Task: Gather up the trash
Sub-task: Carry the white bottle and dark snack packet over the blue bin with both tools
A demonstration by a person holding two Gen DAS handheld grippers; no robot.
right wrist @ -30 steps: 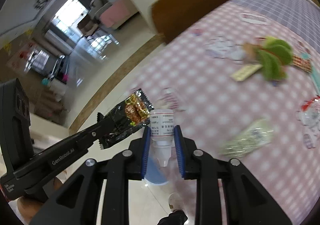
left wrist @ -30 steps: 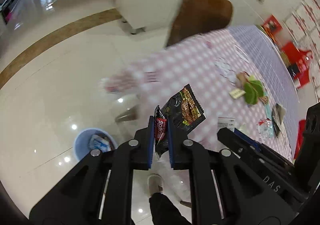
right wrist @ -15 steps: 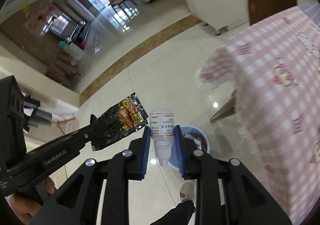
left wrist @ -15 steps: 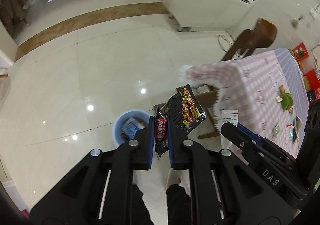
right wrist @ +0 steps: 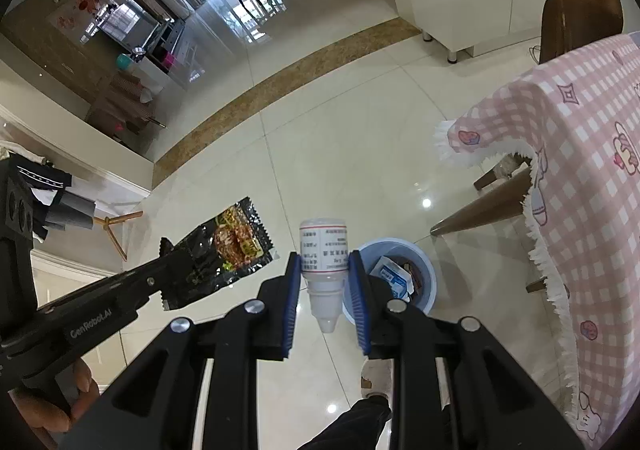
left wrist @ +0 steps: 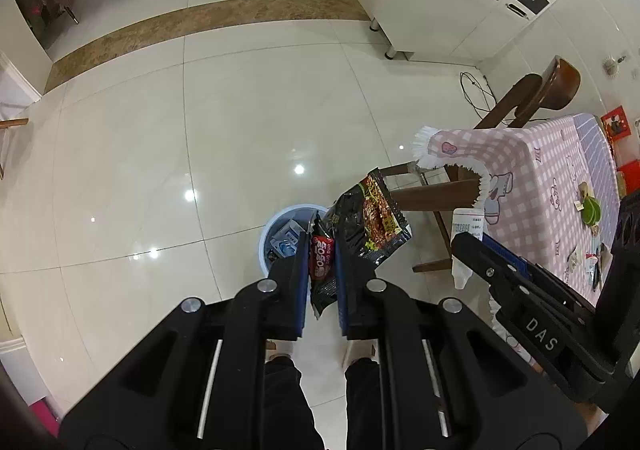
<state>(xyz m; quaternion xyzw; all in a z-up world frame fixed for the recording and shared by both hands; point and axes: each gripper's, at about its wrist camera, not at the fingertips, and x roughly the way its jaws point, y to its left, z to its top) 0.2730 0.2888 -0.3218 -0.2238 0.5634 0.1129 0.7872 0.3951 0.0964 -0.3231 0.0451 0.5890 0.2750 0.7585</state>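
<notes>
Two grippers held above a glossy tiled floor, both angled steeply downward. Left gripper (left wrist: 322, 270) nearly closed, blue-padded fingers (left wrist: 302, 270) pinching the lower red-printed part of a black snack wrapper (left wrist: 370, 220); remainder of the wrapper projecting up and to the right beyond the fingertips, clear of the pads. Same wrapper visible from the right wrist view (right wrist: 224, 250), clamped at the tip of the left gripper at lower left.

Right gripper (right wrist: 324, 282) partly closed on a small white bottle (right wrist: 324, 262), fingers (right wrist: 292, 282) pressing both sides of the labelled body; bottle inverted, nozzle end toward the camera, flat base beyond the fingertips. Bottle also seen from the left wrist view (left wrist: 466, 238), beside the desk's edge.

Blue trash bin (right wrist: 424, 270) standing on the floor, below and just right of the bottle, already containing paper packaging. From the left wrist view, bin (left wrist: 266, 238) directly behind the wrapper and left fingertips.

Desk with pink checked cloth (right wrist: 580, 178) to the right, fringe overhanging. Wooden chair (left wrist: 536, 98) beside it.
</notes>
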